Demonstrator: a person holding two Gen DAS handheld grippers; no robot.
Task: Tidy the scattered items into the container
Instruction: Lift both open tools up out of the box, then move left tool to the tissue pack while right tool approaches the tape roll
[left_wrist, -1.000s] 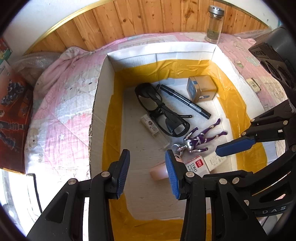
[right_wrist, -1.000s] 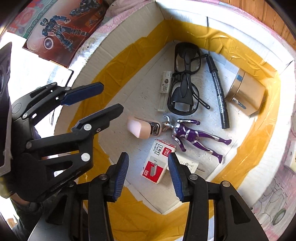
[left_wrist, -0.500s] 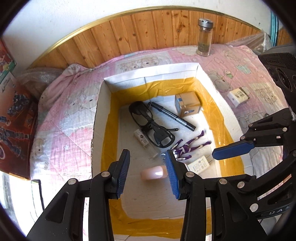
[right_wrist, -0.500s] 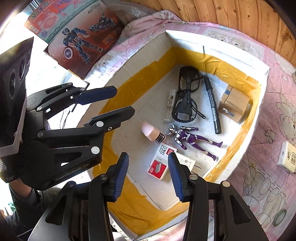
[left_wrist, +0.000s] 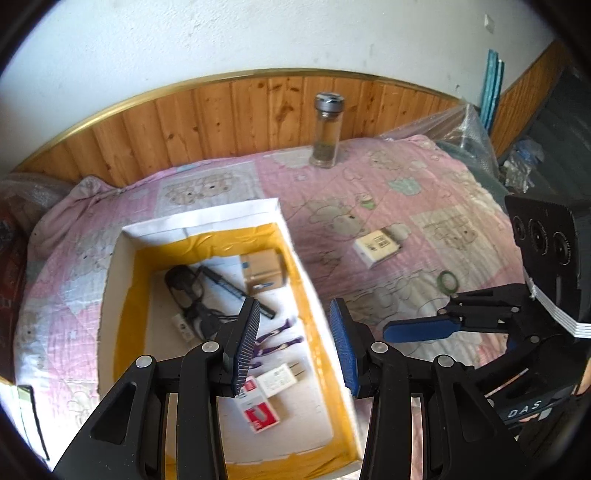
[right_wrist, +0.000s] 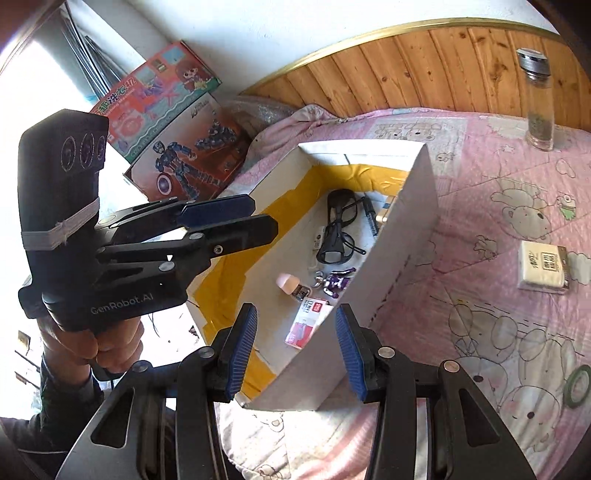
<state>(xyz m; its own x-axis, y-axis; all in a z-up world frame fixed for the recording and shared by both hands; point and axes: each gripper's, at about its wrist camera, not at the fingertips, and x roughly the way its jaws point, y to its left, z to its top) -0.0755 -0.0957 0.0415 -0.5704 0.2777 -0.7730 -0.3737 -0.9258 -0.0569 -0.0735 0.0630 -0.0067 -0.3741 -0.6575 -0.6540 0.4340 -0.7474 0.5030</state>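
A white cardboard box lined with yellow tape lies on the pink bedspread; it also shows in the right wrist view. Inside are black glasses, a black marker, a tan box, a purple figure, a red staple box and a pink-capped bottle. On the bedspread lie a white packet and a green tape ring. My left gripper is open and empty above the box's right wall. My right gripper is open and empty above the box's near corner.
A glass jar with a metal lid stands by the wooden wall panel. Toy boxes stand left of the bed. Clear plastic wrap lies at the far right corner of the bed.
Both grippers have lifted up and back from the box, still open and empty. The view has swung right, so the bedspread with the white packet and tape ring shows now.
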